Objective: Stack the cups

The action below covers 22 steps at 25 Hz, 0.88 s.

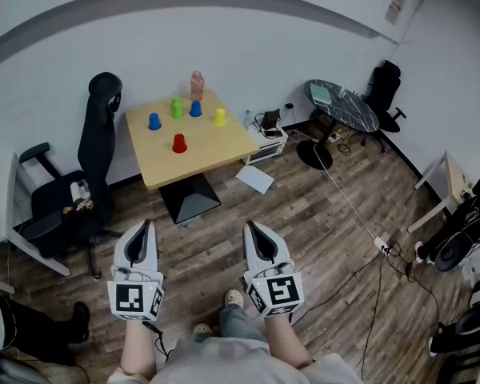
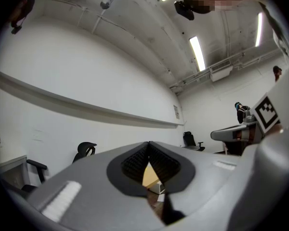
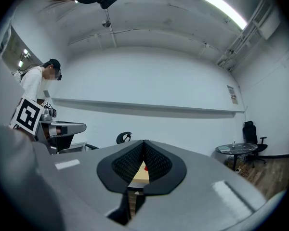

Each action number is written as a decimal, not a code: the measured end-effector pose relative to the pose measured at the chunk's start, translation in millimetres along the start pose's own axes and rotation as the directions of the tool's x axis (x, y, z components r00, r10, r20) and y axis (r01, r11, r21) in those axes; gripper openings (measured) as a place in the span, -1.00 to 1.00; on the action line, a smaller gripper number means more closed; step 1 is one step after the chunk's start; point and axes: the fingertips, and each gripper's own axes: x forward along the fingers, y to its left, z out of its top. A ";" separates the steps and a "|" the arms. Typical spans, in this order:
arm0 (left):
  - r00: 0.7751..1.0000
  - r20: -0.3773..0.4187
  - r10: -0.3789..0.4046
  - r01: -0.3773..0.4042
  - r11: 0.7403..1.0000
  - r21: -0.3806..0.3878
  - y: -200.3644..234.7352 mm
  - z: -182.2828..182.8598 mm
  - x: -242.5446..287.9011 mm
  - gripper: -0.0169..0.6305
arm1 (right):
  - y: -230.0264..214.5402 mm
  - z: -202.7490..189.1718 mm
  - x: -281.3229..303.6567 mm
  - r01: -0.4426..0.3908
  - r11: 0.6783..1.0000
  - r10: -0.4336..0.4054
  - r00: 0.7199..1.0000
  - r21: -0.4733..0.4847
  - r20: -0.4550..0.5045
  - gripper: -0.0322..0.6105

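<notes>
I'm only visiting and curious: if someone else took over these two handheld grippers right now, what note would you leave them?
Left gripper: shut, empty, held well short of the table.
Right gripper: shut, empty, beside the left one.
Cups: the red cup, left blue cup, green cup, right blue cup and yellow cup stand apart on the table. A pinkish bottle stands at the far edge.
Done: no stacking visible.
Left: approach the table and stack all the cups.

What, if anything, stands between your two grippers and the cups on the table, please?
Nothing visible does. Only floor lies between the left gripper, the right gripper and the table, where the red cup stands nearest. The office chair stands off to the table's left.
</notes>
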 end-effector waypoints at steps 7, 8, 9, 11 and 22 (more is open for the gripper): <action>1.000 0.008 -0.004 0.004 1.000 -0.004 1.3 -5.7 12.8 -0.77 | -10.1 -9.0 9.0 -0.001 0.999 0.000 1.000 0.046 0.015 -0.89; 1.000 0.005 0.001 -0.001 1.000 -0.010 2.7 -9.3 17.2 -0.77 | -13.6 -10.1 13.6 0.000 0.999 -0.001 1.000 0.051 0.017 -0.89; 1.000 0.005 0.005 -0.005 1.000 -0.014 4.8 -11.8 22.8 -0.77 | -17.1 -10.9 20.0 0.000 0.998 -0.001 1.000 0.056 0.019 -0.89; 1.000 0.006 0.007 -0.007 1.000 -0.010 10.3 -12.6 37.0 -0.77 | -23.3 -12.7 37.0 -0.001 0.998 0.000 1.000 0.062 0.023 -0.89; 0.999 0.022 0.045 -0.045 0.999 0.020 51.2 -16.2 154.2 -0.77 | -67.8 -7.6 165.3 -0.070 0.997 0.068 0.996 0.043 0.051 -0.89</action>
